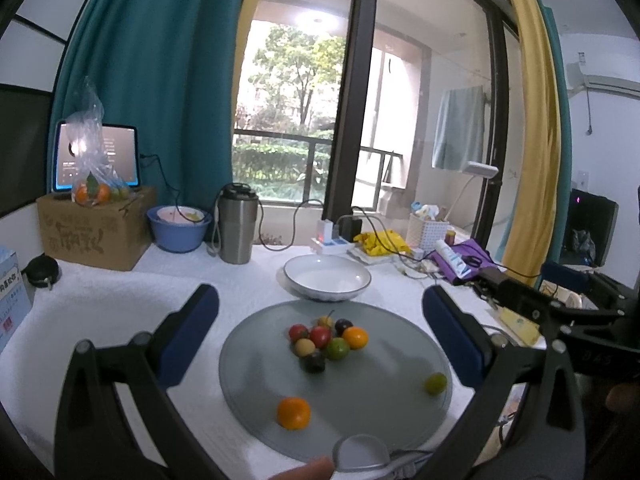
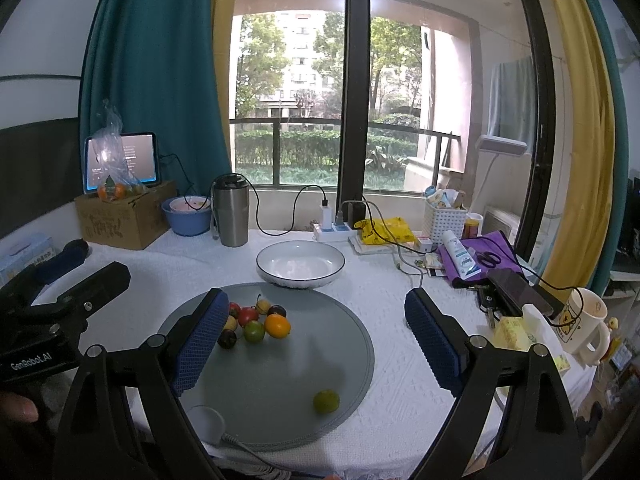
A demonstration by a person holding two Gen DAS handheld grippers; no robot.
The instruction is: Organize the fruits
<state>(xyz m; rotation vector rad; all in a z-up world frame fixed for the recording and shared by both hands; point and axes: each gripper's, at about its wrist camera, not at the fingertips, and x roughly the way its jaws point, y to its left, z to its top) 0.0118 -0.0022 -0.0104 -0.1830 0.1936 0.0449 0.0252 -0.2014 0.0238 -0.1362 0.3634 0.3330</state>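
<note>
A round grey mat (image 1: pixel 380 368) (image 2: pixel 288 368) lies on the white table. Several small fruits sit in a cluster (image 1: pixel 326 340) (image 2: pixel 256 322) on its far part. A lone orange (image 1: pixel 293 412) lies near the mat's front in the left wrist view. A lone green fruit (image 1: pixel 435 383) (image 2: pixel 326 401) lies at its right. An empty white bowl (image 1: pixel 327 276) (image 2: pixel 300 264) stands just behind the mat. My left gripper (image 1: pixel 320 336) is open and empty above the mat. My right gripper (image 2: pixel 316 336) is open and empty above the mat's right half.
At the back stand a steel tumbler (image 2: pixel 231 212), a blue basin (image 2: pixel 188 212), a cardboard box (image 2: pixel 124 216) with a bag of fruit, a power strip (image 2: pixel 334 229) with cables, a white basket (image 2: pixel 445 216) and clutter at the right. A mug (image 2: pixel 584 326) stands at the right edge.
</note>
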